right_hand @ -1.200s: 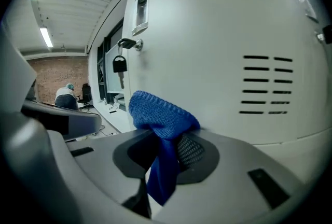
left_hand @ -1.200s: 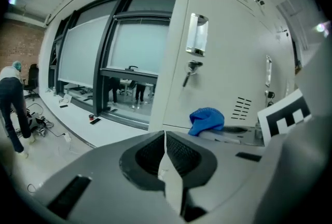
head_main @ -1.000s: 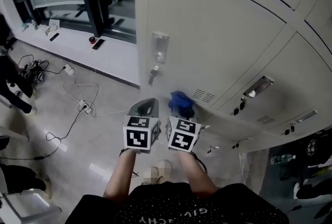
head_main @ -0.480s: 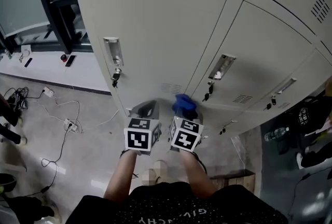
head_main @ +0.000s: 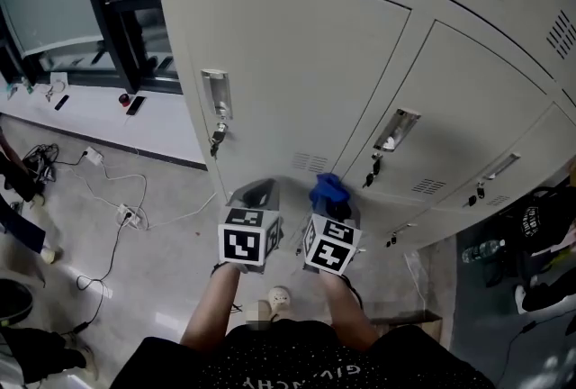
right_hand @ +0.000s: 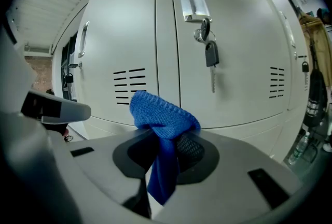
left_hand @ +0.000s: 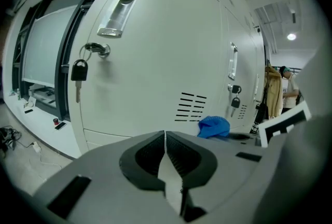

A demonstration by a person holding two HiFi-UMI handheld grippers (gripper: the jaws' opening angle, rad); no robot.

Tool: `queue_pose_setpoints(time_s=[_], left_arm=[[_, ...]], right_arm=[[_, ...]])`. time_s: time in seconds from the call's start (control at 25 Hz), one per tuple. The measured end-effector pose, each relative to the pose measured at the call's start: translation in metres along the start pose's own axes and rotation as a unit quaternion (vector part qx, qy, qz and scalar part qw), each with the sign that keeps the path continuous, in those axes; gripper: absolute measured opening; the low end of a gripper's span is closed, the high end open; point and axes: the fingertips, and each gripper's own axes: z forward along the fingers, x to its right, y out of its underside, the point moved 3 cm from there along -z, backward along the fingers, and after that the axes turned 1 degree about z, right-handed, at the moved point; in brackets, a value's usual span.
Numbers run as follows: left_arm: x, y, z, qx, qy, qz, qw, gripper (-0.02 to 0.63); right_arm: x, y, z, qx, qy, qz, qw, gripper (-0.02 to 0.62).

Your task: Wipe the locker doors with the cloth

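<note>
Locker doors [head_main: 297,54] face right gripper [right_hand: 165,146] clamping cloth [right_hand: 161,111]

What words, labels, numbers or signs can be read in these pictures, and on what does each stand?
"GIVENCHY": upside down in the head view, on the person's black shirt.
White print on the black item at the right edge: too small to read.
Marker cubes on the left gripper and right gripper: square patterns only, no words.
No readable label or number on the locker doors.

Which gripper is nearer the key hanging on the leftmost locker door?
Left. The left gripper sits just below-right of the key; the right gripper, holding the cloth, is farther right.
</note>
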Motion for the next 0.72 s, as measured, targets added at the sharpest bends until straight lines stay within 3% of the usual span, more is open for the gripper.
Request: queue_pose_setpoints(time_s=[0.16,0.32,0.48,0.72], left_arm=[[-0.006,-0.016,-0.015,0.022,-0.012,-0.010,0.9996,0.009],[0.000,-0.058,-0.042,0.081,-0.019,0.019,0.9963,0.009],[0.012,-0.103,-0.069,0.151,-0.007,0.069,0.9861,0.009],[0.019,-0.143,-0.094,0.215,-0.019,0.089,0.9723,0.009]], right_arm=[[-0.013,-0.020,-0.015,0.030,-0.046,0.013,0.998,0.084],[-0.037,-0.066,-0.036,0.069,-0.120,0.030,0.990,0.084],[-0.056,-0.120,-0.063,0.129,-0.163,0.018,0.978,0.084],[-0.079,-0.162,-0.088,0.171,-0.217,0.008,0.961,0.084]])
